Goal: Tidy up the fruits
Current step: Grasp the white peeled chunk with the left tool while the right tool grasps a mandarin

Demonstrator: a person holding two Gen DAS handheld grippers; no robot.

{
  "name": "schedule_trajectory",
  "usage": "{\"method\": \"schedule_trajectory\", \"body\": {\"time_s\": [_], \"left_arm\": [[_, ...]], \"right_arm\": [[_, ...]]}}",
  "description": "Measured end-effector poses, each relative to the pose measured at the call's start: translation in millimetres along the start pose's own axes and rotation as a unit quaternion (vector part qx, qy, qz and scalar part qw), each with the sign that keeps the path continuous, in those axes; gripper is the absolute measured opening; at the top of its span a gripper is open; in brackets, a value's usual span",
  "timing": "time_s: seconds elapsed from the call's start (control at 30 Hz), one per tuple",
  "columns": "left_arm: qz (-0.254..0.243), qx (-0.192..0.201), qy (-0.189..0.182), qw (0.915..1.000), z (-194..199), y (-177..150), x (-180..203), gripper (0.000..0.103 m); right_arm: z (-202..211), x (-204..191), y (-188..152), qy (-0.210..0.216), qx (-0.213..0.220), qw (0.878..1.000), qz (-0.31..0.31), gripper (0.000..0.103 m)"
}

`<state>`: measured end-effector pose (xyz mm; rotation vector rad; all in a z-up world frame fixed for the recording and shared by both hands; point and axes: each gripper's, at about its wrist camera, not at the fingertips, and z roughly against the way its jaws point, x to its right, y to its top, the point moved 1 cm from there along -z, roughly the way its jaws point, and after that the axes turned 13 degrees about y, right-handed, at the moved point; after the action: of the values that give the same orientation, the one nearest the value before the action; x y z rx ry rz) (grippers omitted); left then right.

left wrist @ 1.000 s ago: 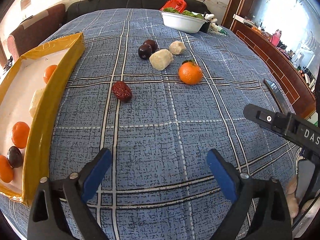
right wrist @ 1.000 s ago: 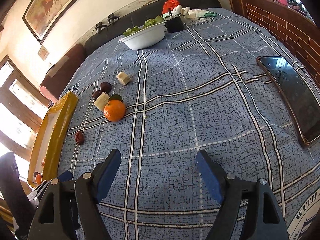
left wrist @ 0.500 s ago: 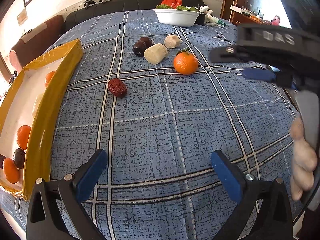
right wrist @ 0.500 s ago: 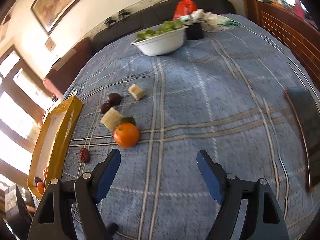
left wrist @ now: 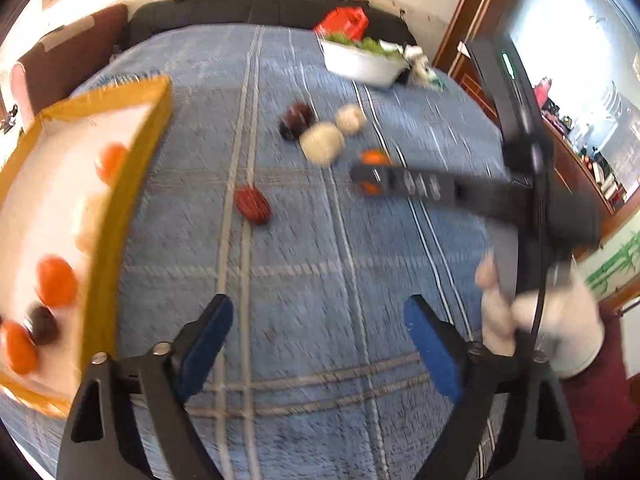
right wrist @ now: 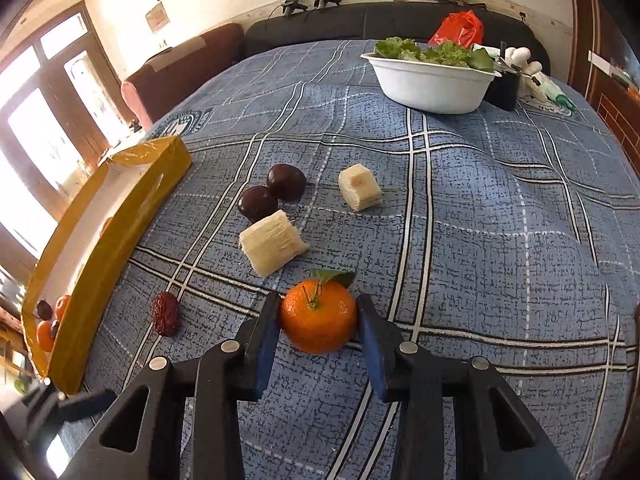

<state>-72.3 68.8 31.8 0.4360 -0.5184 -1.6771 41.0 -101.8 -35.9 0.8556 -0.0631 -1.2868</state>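
Left wrist view: the left gripper (left wrist: 316, 332) hangs empty over the blue plaid tablecloth (left wrist: 304, 280), jaws closing slightly, yellow-walled tray (left wrist: 120, 200) at the left edge.

Right wrist view: the right gripper (right wrist: 318, 330) is closing around the round orange tangerine (right wrist: 318, 316) mid-cloth — pads at its sides, where a second ago they gaped over bare cloth. Soft-skinned, light — squeeze the widest part gently.

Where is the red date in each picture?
Left wrist view: the red date lies near the middle of the blue cloth, right of the yellow tray.
Right wrist view: the red date lies low on the left, between the yellow tray and the right gripper.
Shared landmark: the white bowl of greens.
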Motion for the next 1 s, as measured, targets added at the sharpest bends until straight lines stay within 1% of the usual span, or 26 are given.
{"method": "schedule_trajectory", "body": {"time_s": [0.07, 0.13, 0.2, 0.3, 0.43, 0.53, 0.7, 0.73, 0.77, 0.8, 0.87, 0.93, 1.0], "left_arm": [[-0.004, 0.014, 0.009, 0.9999, 2.6, 10.0, -0.9, 0.082], [-0.011, 0.020, 0.018, 0.9996, -0.3, 21.2, 2.0, 0.074], [-0.017, 0.022, 0.019, 0.9994, -6.5, 35.0, 7.8, 0.059], [-0.039, 0.024, 0.023, 0.9987, -28.2, 62.1, 19.6, 0.048], [-0.056, 0.008, 0.026, 0.9981, -56.6, 87.3, 35.0, 0.048], [-0.066, 0.002, 0.040, 0.9970, -73.7, 96.1, 43.1, 0.048], [-0.079, -0.005, 0.050, 0.9956, -100.2, 107.0, 52.9, 0.047], [-0.081, -0.004, 0.054, 0.9953, -102.8, 107.0, 53.8, 0.047], [-0.082, 0.003, 0.059, 0.9949, -102.5, 107.3, 55.0, 0.039], [-0.083, 0.004, 0.061, 0.9947, -101.9, 106.9, 55.5, 0.037], [-0.078, 0.005, 0.049, 0.9957, -99.6, 106.2, 55.1, 0.037], [-0.077, 0.013, 0.053, 0.9955, -93.4, 103.6, 54.8, 0.037], [-0.072, 0.018, 0.049, 0.9961, -85.5, 102.2, 53.3, 0.037]], "right_arm": [[3.1, 5.1, -2.8, 0.013, 0.012, 1.000, -0.008, 0.041], [4.8, 8.4, -2.8, 0.014, 0.018, 1.000, -0.016, 0.041], [8.4, 12.4, -3.6, 0.012, 0.024, 0.999, -0.022, 0.041], [16.7, 19.3, -3.3, 0.021, 0.035, 0.998, -0.040, 0.041], [26.7, 30.6, 0.4, 0.024, 0.052, 0.996, -0.065, 0.041], [31.9, 38.1, 1.4, 0.026, 0.058, 0.994, -0.085, 0.041], [34.5, 45.6, 1.8, 0.027, 0.058, 0.993, -0.103, 0.041], [34.2, 45.4, 2.4, 0.028, 0.057, 0.993, -0.102, 0.041], [34.0, 44.5, 2.5, 0.028, 0.056, 0.993, -0.102, 0.041], [33.7, 45.3, 2.6, 0.029, 0.056, 0.993, -0.101, 0.041], [33.6, 44.8, 2.6, 0.029, 0.057, 0.993, -0.100, 0.041], [32.7, 44.8, 2.7, 0.027, 0.057, 0.993, -0.099, 0.041], [31.7, 45.5, 2.2, 0.027, 0.057, 0.993, -0.098, 0.041]]}}
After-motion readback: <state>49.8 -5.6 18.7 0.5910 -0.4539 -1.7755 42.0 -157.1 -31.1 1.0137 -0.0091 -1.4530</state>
